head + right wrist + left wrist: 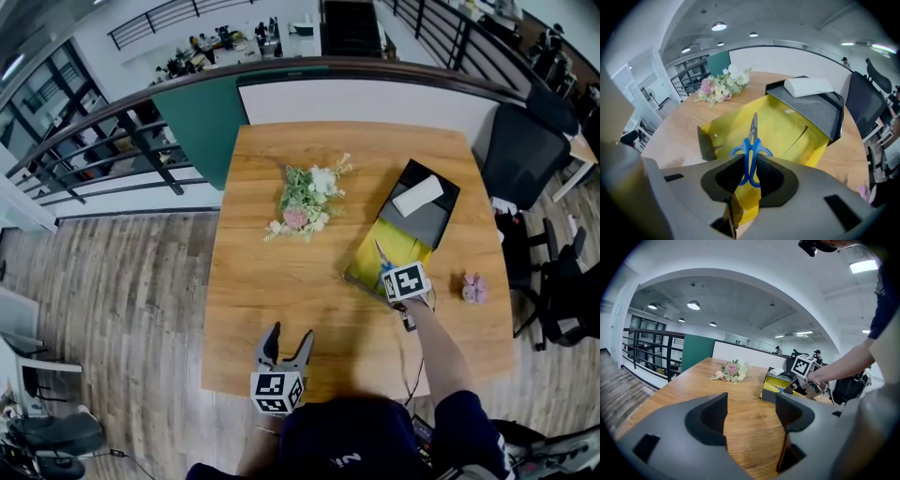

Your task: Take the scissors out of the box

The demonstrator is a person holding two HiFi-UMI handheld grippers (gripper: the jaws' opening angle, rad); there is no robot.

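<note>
The left gripper (289,336) hangs over the near edge of the wooden table (281,281), well to the left of the box and nearer the person. Its jaws stand wide apart with only bare tabletop showing between them. A small bunch of pink and white flowers (305,202) lies flat on the table to the left of the box, about level with the box's far end.

The box (787,126) is long and shallow, with a yellow floor and yellow walls, and it lies slantwise on the table's right half. Its far end is covered by a dark grey panel (820,110), and a white oblong packet (808,86) lies on top of that panel. The uncovered yellow part holds nothing but the scissors (751,150).

The scissors have blue handles and closed metal blades. Their long axis runs along the length of the box. The tips point at the box's far end and the grey panel, and the handles lie at the near end, over the near wall. Whether the tips touch the yellow floor cannot be told.

The right gripper (750,173) comes steeply down at the box's near end, and its jaws are drawn in close, with the pads pressed on the two blue handle loops from either side. A small pink thing (474,288) sits on the table just right of the box's near end.
</note>
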